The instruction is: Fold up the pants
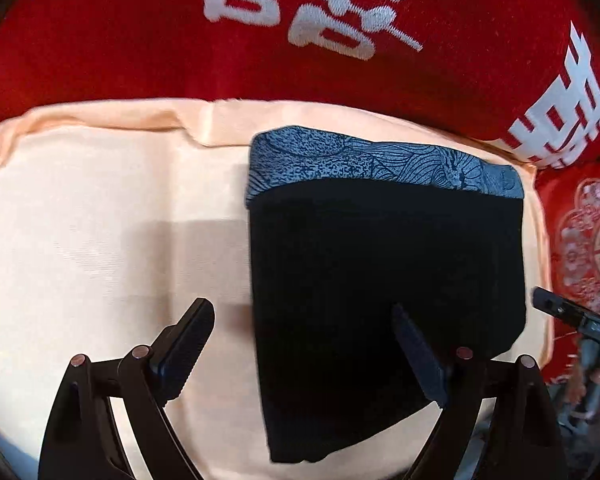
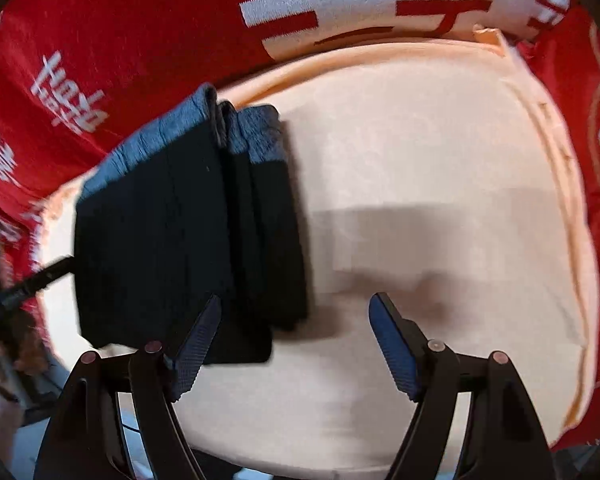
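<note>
Black pants (image 1: pixel 384 296) with a blue patterned waistband lie folded on the peach cloth (image 1: pixel 112 216), under both tongs: left gripper (image 1: pixel 300 344) and right gripper (image 2: pixel 296 340) hang spread apart, gripping nothing.

Pants (image 1: pixel 380 280): black, blue patterned waistband, folded into a compact rectangle, lying flat on the peach cloth (image 1: pixel 100 220).
</note>
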The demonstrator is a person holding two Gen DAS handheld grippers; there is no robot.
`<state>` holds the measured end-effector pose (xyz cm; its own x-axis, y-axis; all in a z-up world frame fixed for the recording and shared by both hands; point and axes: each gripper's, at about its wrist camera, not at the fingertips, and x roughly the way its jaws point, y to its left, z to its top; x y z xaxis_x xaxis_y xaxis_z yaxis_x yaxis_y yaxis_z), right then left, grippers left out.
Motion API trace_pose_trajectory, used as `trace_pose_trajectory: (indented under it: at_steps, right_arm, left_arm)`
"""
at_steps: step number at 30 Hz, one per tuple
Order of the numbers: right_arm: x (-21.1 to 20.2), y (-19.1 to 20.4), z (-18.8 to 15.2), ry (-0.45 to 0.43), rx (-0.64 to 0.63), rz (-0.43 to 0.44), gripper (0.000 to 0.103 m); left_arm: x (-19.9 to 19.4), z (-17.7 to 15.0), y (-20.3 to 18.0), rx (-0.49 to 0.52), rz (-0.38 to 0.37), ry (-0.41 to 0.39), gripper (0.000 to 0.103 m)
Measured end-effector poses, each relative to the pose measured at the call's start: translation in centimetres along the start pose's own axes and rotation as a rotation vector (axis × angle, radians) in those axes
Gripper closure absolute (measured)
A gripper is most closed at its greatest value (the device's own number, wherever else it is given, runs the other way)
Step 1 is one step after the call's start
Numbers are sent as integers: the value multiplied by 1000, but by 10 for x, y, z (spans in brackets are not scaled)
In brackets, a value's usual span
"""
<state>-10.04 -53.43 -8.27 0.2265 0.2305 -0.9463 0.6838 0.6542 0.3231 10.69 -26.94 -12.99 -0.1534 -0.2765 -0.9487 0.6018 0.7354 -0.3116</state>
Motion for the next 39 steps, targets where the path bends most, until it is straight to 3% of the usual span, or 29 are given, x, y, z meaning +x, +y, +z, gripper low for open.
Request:
trace_pose_trajectory:
  at_steps: [5, 13, 19, 24, 26, 28, 29, 32, 35, 39]
  right_arm:
    - [19, -8, 29, 31, -1, 139, 22]
    - [53, -19, 39, 94, -31, 362, 22]
    - [64, -10, 44, 123, -80, 462, 20]
    - [73, -9, 47, 122, -58, 507, 21]
    - [74, -14, 48, 124, -2, 510, 26]
    - [72, -15, 45, 128, 19, 511, 41]
    - [71, -15, 45, 132, 33, 519, 44]
    - [60, -13, 42, 124, 42, 531, 53]
    - [48, -12, 37, 117, 80, 568, 61]
    - [31, -4, 25, 137, 64, 588, 62]
  left_arm:
    - [14, 2, 8, 18, -30, 12, 12]
    - [19, 4, 19, 32, -86, 4, 12]
    - [33, 11, 22, -17, -186, 0, 12]
    - [43, 8, 16, -39, -205, -15, 12]
    - [43, 5, 16, -62, -213, -31, 16]
    - [39, 3, 14, -69, -229, -48, 26]
    - [33, 0, 10, -54, -223, -62, 34]
    - [20, -3, 0, -17, -202, -81, 44]
    - [8, -5, -5, -24, -203, -80, 48]
    - [-12, -16, -10, -41, -212, -80, 48]
